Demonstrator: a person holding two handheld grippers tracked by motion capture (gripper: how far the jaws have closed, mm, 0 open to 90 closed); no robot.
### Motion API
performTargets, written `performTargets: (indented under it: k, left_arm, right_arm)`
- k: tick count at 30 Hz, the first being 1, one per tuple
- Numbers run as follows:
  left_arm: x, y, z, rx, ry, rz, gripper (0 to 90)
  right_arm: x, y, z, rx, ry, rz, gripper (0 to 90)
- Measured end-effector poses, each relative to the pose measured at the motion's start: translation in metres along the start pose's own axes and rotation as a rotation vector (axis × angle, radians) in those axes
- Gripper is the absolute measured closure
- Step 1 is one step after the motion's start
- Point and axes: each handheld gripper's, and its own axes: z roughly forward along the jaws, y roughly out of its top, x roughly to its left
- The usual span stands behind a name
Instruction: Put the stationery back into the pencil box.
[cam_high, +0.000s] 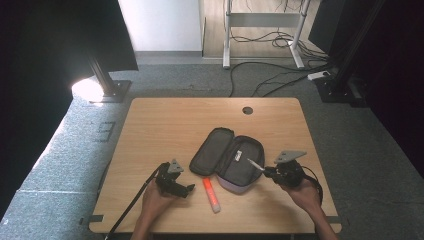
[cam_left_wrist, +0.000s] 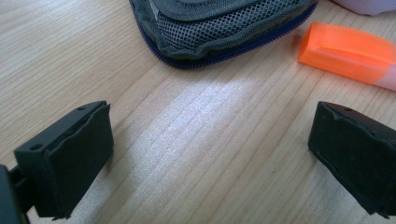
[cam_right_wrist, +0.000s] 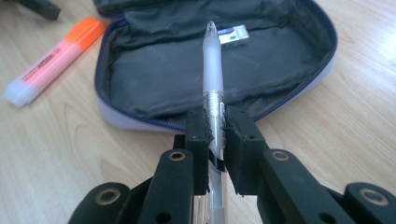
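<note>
A dark pencil case (cam_high: 228, 158) lies unzipped and spread flat in the middle of the wooden table (cam_high: 165, 120). My right gripper (cam_high: 270, 172) is shut on a translucent white pen (cam_right_wrist: 212, 70), whose tip points over the case's grey lining (cam_right_wrist: 187, 84). An orange highlighter (cam_high: 211, 194) lies on the table just in front of the case. My left gripper (cam_high: 186, 189) rests low over bare wood to the left of the highlighter (cam_left_wrist: 350, 53), jaws wide apart with nothing between them. The case's mesh flap (cam_left_wrist: 215, 23) lies just beyond its jaws.
A round cable hole (cam_high: 247, 110) sits near the table's far edge. Beyond the table are carpet, loose cables (cam_high: 270, 75), a white desk frame (cam_high: 265, 25) and a black stand base (cam_high: 112, 90). A small white label (cam_right_wrist: 236, 33) shows inside the case.
</note>
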Motion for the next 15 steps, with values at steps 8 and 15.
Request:
performTargets:
  k: [8,15]
  left_arm:
    - [0.000,0.000,0.000,0.000,0.000,-0.001,0.0]
    - [0.000,0.000,0.000,0.000,0.000,0.000,0.0]
  right_arm:
    - [-0.003,0.011,0.011,-0.002,-0.026,0.015,78.5]
    - [-0.004,0.019,0.021,-0.005,-0.040,0.027,78.5]
